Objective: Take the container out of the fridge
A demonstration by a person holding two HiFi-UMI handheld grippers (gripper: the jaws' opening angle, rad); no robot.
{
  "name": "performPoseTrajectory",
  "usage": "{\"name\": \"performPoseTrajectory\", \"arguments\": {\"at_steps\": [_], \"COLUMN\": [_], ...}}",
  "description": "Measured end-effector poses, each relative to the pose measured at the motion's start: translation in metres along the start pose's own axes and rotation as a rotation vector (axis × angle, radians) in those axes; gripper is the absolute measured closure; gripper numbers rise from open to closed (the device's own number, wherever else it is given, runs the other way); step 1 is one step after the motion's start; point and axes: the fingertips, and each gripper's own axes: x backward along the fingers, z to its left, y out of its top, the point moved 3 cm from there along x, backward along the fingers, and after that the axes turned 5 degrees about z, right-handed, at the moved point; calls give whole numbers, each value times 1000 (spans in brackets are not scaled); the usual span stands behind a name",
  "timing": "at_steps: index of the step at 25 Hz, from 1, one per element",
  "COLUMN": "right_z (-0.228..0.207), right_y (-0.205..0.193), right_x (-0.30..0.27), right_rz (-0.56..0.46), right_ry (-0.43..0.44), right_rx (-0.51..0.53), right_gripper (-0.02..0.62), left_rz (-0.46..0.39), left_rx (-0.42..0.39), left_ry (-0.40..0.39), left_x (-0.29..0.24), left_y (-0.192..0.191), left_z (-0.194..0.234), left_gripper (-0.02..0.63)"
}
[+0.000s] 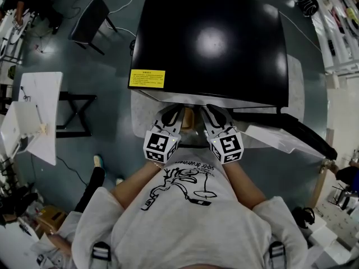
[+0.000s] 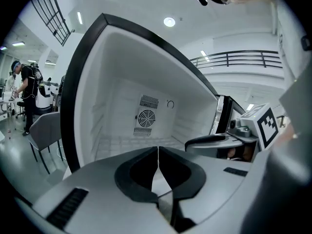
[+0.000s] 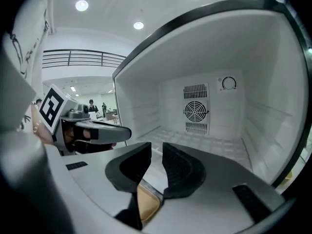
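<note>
Black mini fridge (image 1: 213,43) sits on a pale tabletop (image 1: 297,83), yellow label (image 1: 147,78) on its top near the front edge. The door (image 1: 291,130) is swung open to the right in the head view. A fan grille (image 3: 196,112) shows on the white back wall inside.

Both grippers are side by side just in front of the open fridge mouth, pointing in and slightly down.

The right gripper (image 3: 157,152) has its jaws at a narrow gap, clamped on the tan container (image 3: 146,204). The container has a pale rim and sits low between the jaws. It is outside the fridge compartment, in front of the opening, and in the head view shows between the two grippers.

The left gripper (image 2: 158,152) has its jaws closed tip to tip. A pale thin edge shows in the hollow behind the tips; cannot tell if it is pinched.
</note>
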Motion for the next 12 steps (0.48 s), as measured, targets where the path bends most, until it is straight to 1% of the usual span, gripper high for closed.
{"name": "performPoseTrajectory", "arguments": {"at_steps": [12], "right_z": [2], "right_y": [46], "right_x": [32], "right_rz": [-73], "right_ry": [6], "right_rx": [17], "right_gripper": [514], "left_rz": [-76], "left_rx": [-28], "left_ry": [-48], "left_x": [9], "left_y": [43], "left_z": [-23], "left_gripper": [589]}}
